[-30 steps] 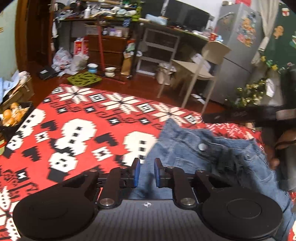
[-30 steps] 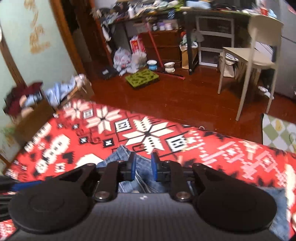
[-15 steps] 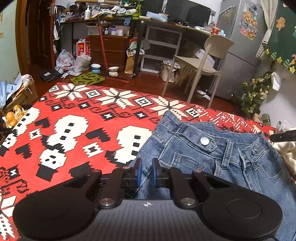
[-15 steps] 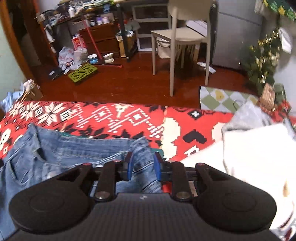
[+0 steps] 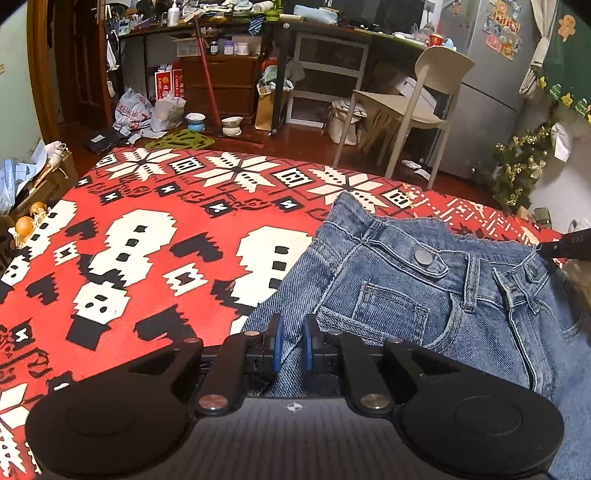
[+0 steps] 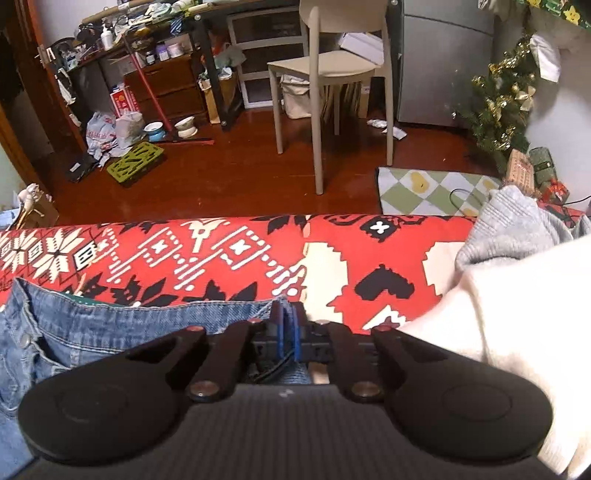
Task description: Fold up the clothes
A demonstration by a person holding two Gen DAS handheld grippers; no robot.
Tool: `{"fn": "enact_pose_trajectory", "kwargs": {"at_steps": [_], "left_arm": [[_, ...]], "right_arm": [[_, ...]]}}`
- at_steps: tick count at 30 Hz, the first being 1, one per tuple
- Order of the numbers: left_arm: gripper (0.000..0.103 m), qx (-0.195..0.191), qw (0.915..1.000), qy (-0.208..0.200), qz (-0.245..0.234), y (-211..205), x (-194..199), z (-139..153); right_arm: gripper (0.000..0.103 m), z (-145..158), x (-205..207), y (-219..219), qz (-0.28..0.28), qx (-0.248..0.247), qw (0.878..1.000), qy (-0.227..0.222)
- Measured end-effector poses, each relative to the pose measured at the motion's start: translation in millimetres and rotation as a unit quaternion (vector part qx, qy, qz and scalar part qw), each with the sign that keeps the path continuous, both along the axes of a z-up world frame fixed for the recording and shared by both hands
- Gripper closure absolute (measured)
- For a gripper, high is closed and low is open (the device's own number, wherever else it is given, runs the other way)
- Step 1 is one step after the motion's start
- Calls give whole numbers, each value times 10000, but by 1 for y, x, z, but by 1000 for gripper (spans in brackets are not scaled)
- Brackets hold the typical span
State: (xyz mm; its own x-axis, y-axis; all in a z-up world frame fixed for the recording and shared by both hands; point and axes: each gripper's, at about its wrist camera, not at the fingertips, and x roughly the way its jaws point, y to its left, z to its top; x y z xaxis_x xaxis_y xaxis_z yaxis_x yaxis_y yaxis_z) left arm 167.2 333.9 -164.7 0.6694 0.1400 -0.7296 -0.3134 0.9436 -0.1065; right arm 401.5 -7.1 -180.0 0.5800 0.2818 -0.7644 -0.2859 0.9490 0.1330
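A pair of blue jeans (image 5: 424, 295) lies on a red, white and black patterned blanket (image 5: 147, 229), waistband and metal button toward the far side. My left gripper (image 5: 291, 347) has its blue pads nearly together with a fold of the jeans' left side between them. My right gripper (image 6: 288, 332) is shut on the right end of the jeans' waistband (image 6: 147, 321). The right gripper's tip also shows in the left wrist view (image 5: 569, 247) at the waistband's right end.
A cream and grey pile of clothes (image 6: 517, 295) lies on the blanket just right of my right gripper. Beyond the blanket's far edge are wooden floor, a beige chair (image 6: 325, 70), a cluttered desk (image 5: 258, 29), a small Christmas tree (image 6: 498, 96) and a fridge.
My right gripper swung right across the jeans to the waistband's right end and closed on it. My left gripper stayed on the jeans' left side while the jeans spread flatter.
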Motion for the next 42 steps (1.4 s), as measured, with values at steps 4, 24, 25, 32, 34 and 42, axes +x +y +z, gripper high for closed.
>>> {"fn": "enact_pose_trajectory", "kwargs": {"at_steps": [4, 24, 25, 32, 34, 42], "left_arm": [[92, -12, 10000, -96, -19, -1, -3, 5], [94, 659, 9693, -839, -2217, -143, -96, 50], [95, 686, 9644, -893, -2393, -155, -105, 50], [96, 743, 9484, -796, -2979, -204, -128, 39], [96, 723, 9473, -676, -3048, -212, -126, 34], [96, 426, 9468, -61, -3190, -230, -116, 9]], "right_arm": [[72, 39, -28, -20, -184, 413, 9982, -400], [85, 46, -277, -147, -971, 342, 9946, 148], [87, 42, -277, -151, -1050, 400, 9935, 181], [85, 21, -261, -204, -1959, 1293, 9703, 589], [84, 9, -255, -217, -2189, 1538, 9596, 868], [80, -10, -242, -213, -2161, 1411, 9593, 1146]]}}
